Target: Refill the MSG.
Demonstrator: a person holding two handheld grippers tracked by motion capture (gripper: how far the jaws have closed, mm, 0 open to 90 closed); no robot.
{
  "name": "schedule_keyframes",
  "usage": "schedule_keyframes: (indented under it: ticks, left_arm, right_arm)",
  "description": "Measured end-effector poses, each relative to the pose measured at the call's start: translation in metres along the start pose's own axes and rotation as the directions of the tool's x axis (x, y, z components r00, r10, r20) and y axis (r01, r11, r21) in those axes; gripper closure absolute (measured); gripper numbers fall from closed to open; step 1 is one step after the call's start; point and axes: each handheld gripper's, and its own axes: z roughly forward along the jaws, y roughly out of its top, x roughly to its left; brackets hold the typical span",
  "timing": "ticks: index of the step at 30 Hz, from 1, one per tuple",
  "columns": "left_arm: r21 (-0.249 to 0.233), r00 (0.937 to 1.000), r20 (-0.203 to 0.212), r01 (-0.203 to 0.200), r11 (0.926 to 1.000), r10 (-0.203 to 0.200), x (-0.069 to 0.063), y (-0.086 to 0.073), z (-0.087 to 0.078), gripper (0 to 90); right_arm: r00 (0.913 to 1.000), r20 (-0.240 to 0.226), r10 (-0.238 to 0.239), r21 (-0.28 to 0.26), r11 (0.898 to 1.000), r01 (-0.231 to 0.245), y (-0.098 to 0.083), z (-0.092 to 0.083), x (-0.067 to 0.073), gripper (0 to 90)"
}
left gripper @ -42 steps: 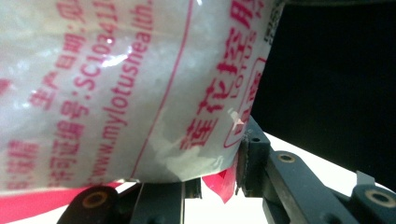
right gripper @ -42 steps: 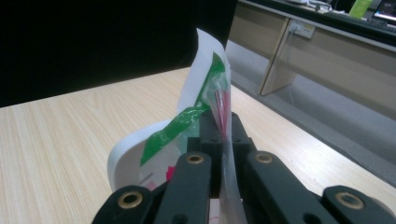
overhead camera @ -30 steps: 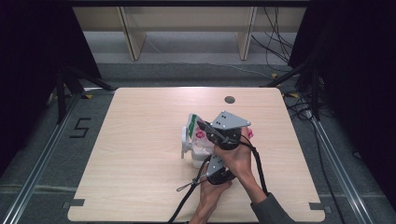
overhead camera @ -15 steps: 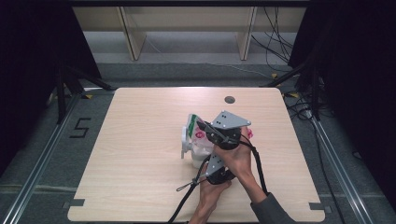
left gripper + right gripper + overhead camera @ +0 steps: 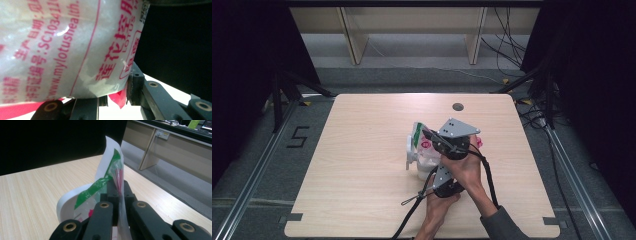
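A clear plastic bag (image 5: 426, 150) of white grains, printed in red with a green band, stands near the table's middle. In the high view my right gripper (image 5: 430, 136), under its grey plate, meets the bag's top. The right gripper view has the right gripper (image 5: 119, 187) shut on the thin top edge of the bag (image 5: 113, 162). My left gripper (image 5: 434, 172) comes at the bag's lower part from the near side. In the left gripper view the bag (image 5: 62, 50) sits between the jaws of the left gripper (image 5: 116, 96), and the right pad (image 5: 130, 86) presses its side. A white curved piece (image 5: 63, 205) beside the bag is unclear.
The wooden table (image 5: 362, 170) has a dark round hole (image 5: 457, 106) near its far edge. Both hands (image 5: 467, 167) are close together at the near right of centre. Cables (image 5: 532, 112) lie on the floor to the right. A wooden bench (image 5: 412, 30) stands beyond.
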Motion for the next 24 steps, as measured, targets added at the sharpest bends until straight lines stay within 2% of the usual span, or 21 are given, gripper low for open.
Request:
schedule_keyframes:
  ticks: [1, 3, 6, 7, 11, 14, 15, 16, 17, 19, 20, 24]
  left_arm:
    - [-0.003, 1.0, 0.0, 0.001, 1.0, -0.001, 0.0001, 0.0002, -0.0001, 74.4]
    - [-0.006, 1.0, 0.0, -0.001, 1.0, 0.001, -0.0001, 0.0005, -0.0008, 74.4]
    - [0.007, 1.0, -0.009, -0.003, 1.0, 0.003, -0.0003, 0.0003, -0.0014, 74.4]
    - [-0.004, 1.0, -0.003, 0.004, 1.0, -0.004, -0.0006, 0.0002, -0.0007, 74.4]
    - [-0.001, 1.0, -0.004, 0.002, 1.0, -0.002, -0.0007, 0.0002, -0.0008, 74.4]
    - [-0.018, 1.0, -0.002, 0.0, 0.9998, 0.0, -0.0006, 0.0006, -0.0008, 74.5]
    - [-0.016, 1.0, -0.001, 0.001, 0.9999, -0.001, -0.0009, 0.0008, -0.0008, 74.5]
    - [-0.006, 1.0, -0.003, 0.002, 1.0, -0.002, -0.001, 0.0006, -0.0009, 74.4]
    - [0.0, 1.0, -0.007, -0.002, 1.0, 0.002, -0.0007, 0.0, -0.0006, 74.5]
    - [-0.004, 1.0, -0.006, -0.003, 1.0, 0.003, -0.0006, 0.0, -0.0005, 74.5]
    - [-0.005, 1.0, -0.003, -0.008, 1.0, 0.008, -0.0009, 0.0006, -0.0009, 74.5]
    - [0.001, 1.0, -0.008, -0.004, 1.0, 0.004, -0.0007, 0.0001, -0.0006, 74.5]
  right_arm:
    - [0.9999, -0.002, 0.013, 0.009, 1.0, -0.013, 0.0001, -0.0006, 0.0014, 90.0]
    - [0.9998, 0.015, 0.009, -0.003, 1.0, -0.009, 0.001, -0.0018, 0.0029, 90.0]
    - [0.9999, 0.011, -0.009, 0.004, 1.0, 0.009, 0.0007, -0.0008, 0.0014, 90.0]
    - [0.9999, 0.01, -0.005, 0.002, 1.0, 0.005, 0.0004, -0.0009, 0.0015, 90.0]
    - [0.9999, 0.012, -0.007, 0.006, 1.0, 0.007, 0.0005, -0.0009, 0.0013, 90.0]
    - [0.9999, 0.003, 0.016, -0.001, 1.0, -0.016, 0.0012, -0.002, 0.0038, 90.0]
    - [0.9998, 0.018, -0.006, -0.016, 1.0, 0.006, 0.0017, -0.0017, 0.0032, 90.0]
    - [0.9998, 0.019, 0.008, -0.003, 1.0, -0.008, 0.0015, -0.0019, 0.004, 90.0]
    - [0.9997, 0.022, -0.011, -0.009, 1.0, 0.012, 0.0005, 0.0001, 0.0025, 90.0]
    - [0.9999, -0.001, 0.015, 0.01, 1.0, -0.015, -0.0004, -0.0008, 0.0025, 90.0]
    - [0.9999, 0.01, 0.003, -0.007, 1.0, -0.003, 0.0003, -0.0016, 0.0019, 90.0]
    - [0.9999, 0.013, 0.0, 0.0, 1.0, 0.0, -0.0005, 0.0008, 0.0027, 90.0]
